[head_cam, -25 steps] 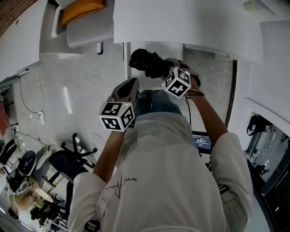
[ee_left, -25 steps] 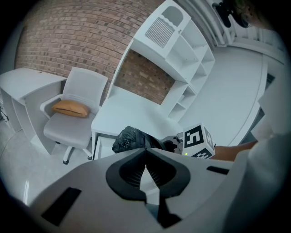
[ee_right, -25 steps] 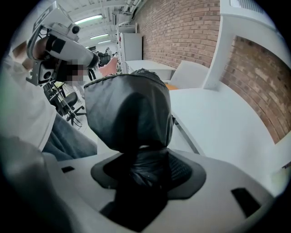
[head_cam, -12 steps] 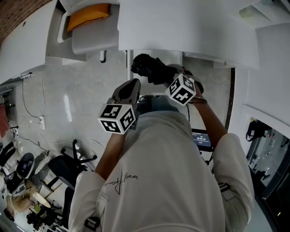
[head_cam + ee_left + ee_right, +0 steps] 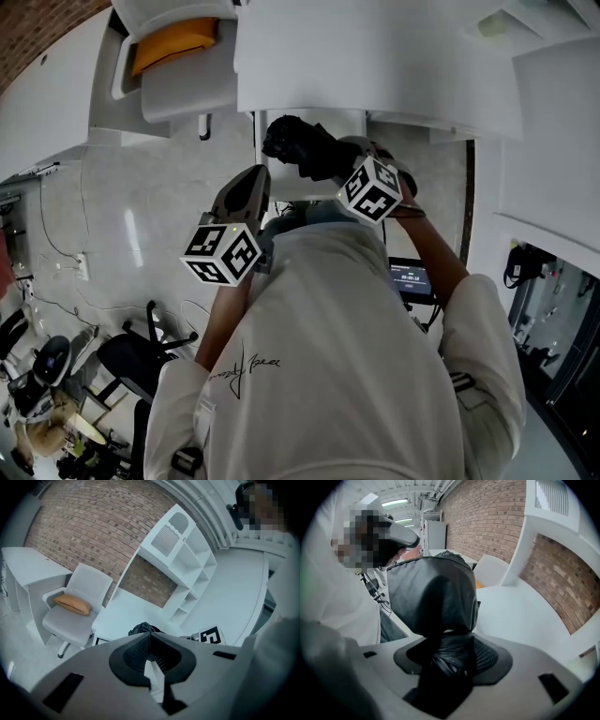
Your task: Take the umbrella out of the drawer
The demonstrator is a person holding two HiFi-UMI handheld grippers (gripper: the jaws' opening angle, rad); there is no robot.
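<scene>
— Over by the white desk, what is that dark bundle?
— A black folded fabric umbrella, held up in the air beside the desk, in front of the person's white shirt.
— What holds it?
— The right gripper. Its 2 jaws are clamped on the gathered fabric of the umbrella's narrow part, and the fuller part bulges out past the tips.
— And the left gripper?
— Its 2 jaws meet at the tips with nothing between them. It hangs near the umbrella; whether it touches, I cannot tell.
— Anything behind?
— 1 white office chair carrying an orange cushion, a white open shelf unit on the desk, and a red brick wall.
</scene>
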